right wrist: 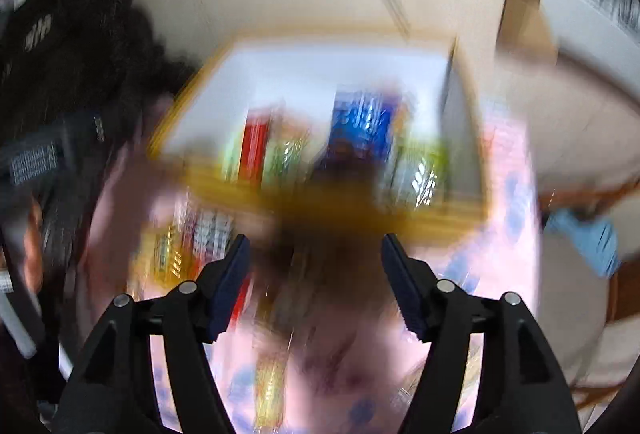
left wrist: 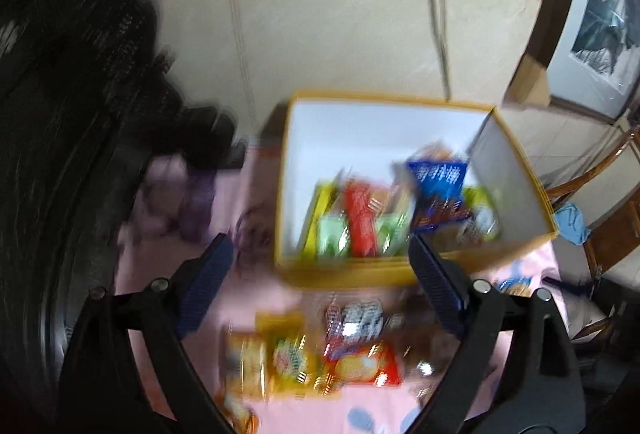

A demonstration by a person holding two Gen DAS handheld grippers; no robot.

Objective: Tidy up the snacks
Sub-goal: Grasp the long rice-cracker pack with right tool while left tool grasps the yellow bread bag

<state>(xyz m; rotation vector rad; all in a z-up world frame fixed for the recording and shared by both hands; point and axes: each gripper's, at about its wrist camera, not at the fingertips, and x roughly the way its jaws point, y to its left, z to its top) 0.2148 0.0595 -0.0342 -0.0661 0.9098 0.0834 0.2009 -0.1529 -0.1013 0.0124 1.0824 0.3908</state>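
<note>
A yellow box [left wrist: 352, 274] with white inner walls stands on a pink cloth. Upright snack packs fill its near side: a red pack [left wrist: 360, 222], green packs [left wrist: 332, 238] and a blue pack [left wrist: 438, 178]. Loose snacks lie in front of the box: yellow packs [left wrist: 280, 358], a red pack [left wrist: 366, 366] and a silvery pack [left wrist: 356, 318]. My left gripper [left wrist: 319, 240] hangs open above them, nothing between its pads. The right wrist view is heavily blurred. My right gripper [right wrist: 315, 239] is open before the box [right wrist: 224, 178]. A dark brown smear [right wrist: 332, 206] lies just ahead of it; I cannot tell what it is.
The pink cloth [left wrist: 168, 266] covers the table. A dark bulky mass [left wrist: 72, 114] fills the left side. A cable [left wrist: 438, 14] runs over the tiled floor behind the box. A wooden chair [left wrist: 612, 234] with a blue cloth [left wrist: 574, 222] stands at the right, below a framed picture [left wrist: 600, 26].
</note>
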